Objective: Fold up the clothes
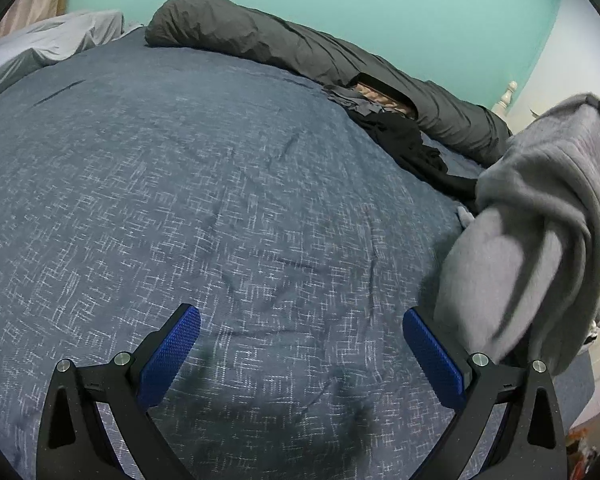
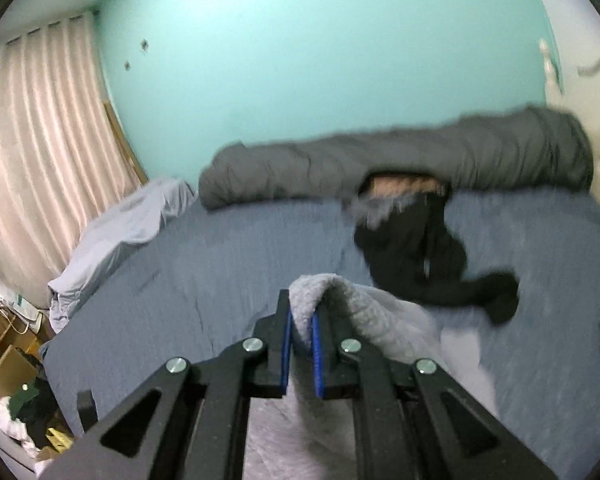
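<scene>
Above blue bedspread (image 1: 220,200), right claw (image 2: 301,330) pinching grey garment (image 2: 332,292)

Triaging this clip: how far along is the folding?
Done: nothing folded in view. In hand: right tool is shut on the grey fleece garment, hanging unfolded; left tool open, empty. Left: fold it, then the crumpled black clothes on the bed.

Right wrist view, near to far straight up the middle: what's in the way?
right gripper shut on the grey fleece garment → black garment → blue bedspread → rolled dark grey duvet → turquoise wall
</scene>
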{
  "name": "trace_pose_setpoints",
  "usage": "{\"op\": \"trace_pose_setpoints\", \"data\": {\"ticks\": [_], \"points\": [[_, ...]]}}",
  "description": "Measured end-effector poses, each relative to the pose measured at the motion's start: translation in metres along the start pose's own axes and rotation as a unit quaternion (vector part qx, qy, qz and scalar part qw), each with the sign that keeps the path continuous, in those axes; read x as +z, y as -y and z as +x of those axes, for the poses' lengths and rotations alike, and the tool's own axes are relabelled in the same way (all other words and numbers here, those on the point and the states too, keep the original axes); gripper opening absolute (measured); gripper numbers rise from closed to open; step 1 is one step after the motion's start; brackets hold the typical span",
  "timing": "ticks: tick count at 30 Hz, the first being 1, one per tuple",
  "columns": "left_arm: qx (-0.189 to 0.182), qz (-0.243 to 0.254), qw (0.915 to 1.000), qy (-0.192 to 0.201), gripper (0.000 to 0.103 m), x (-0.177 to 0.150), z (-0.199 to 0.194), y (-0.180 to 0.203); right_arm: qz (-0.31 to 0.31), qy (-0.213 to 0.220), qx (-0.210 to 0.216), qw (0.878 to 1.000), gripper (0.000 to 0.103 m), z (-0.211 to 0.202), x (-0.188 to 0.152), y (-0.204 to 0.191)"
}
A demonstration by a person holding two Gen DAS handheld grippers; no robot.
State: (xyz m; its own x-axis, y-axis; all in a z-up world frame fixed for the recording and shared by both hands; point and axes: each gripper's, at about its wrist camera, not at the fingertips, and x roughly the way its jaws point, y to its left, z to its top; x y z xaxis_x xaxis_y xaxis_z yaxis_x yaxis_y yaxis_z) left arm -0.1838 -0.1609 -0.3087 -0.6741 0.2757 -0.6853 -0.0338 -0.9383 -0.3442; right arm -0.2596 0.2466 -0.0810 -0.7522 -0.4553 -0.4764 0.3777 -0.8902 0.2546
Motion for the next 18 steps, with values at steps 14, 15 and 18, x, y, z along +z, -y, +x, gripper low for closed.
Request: {"op": "trace_pose_setpoints", "data": {"ticks": [14, 15, 18], "points": [[0.01, -0.027, 0.9995, 0.011, 0.103, 0.005, -0.009, -0.02, -0.051, -0.177, 0.082, 0.979, 0.009, 0.121, -0.142, -0.079], [0.011, -0.03, 0.9994, 0.012, 0.103, 0.005, -0.01, -0.021, -0.054, -0.191, 0.09, 0.976, 0.009, 0.129, -0.155, -0.086], [0.011, -0.036, 0.9992, 0.012, 0.103, 0.007, -0.01, -0.026, -0.051, -0.225, 0.112, 0.967, 0.013, 0.147, -0.188, -0.102]]}}
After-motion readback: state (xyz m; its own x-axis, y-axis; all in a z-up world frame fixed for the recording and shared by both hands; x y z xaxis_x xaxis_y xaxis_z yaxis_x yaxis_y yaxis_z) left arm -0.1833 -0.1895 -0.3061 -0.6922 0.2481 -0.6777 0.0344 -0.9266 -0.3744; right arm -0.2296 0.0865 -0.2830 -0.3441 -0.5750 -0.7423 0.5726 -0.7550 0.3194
